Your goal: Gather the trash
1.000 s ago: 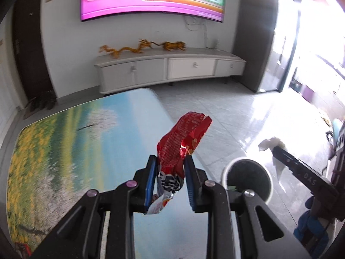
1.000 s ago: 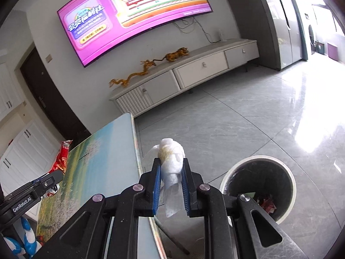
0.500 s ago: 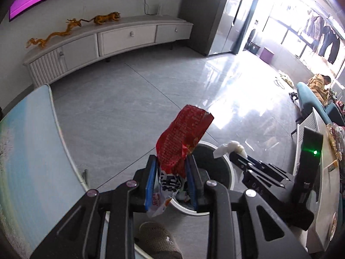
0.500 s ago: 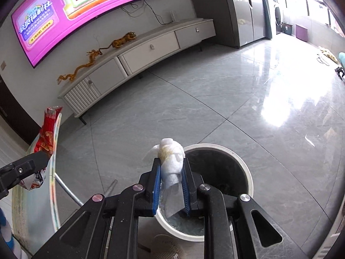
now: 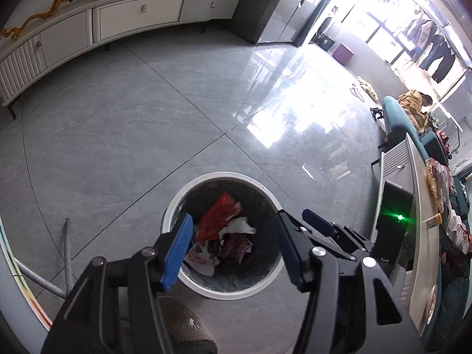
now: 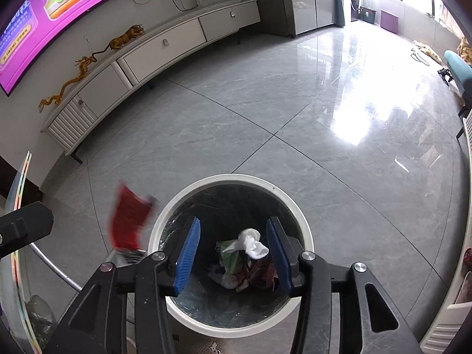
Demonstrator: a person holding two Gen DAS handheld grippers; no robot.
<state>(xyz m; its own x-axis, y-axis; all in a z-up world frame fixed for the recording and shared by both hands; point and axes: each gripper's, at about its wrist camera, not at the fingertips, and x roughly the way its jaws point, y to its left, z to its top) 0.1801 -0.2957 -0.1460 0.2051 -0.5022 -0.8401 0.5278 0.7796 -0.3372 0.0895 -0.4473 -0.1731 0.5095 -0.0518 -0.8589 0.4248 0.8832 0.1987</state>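
Observation:
Both grippers hang over a round white-rimmed trash bin lined with a dark bag. My left gripper has its jaws opening, and the pads touch nothing. The red snack wrapper has left them and drops into the bin; in the right wrist view the wrapper is a red blur beside the rim. My right gripper is opening too, with nothing pressed between its pads. Below it, the white tissue wad falls onto several scraps in the bin. The right gripper's fingers show in the left view.
A white TV cabinet runs along the far wall under a lit screen. The table edge and its metal legs stand left of the bin. A slipper is close below. A desk and sofa stand right.
Both grippers swung from the table to above the bin and tipped downward. Both opened, letting go of the red wrapper and the white tissue, which now fall into the bin.

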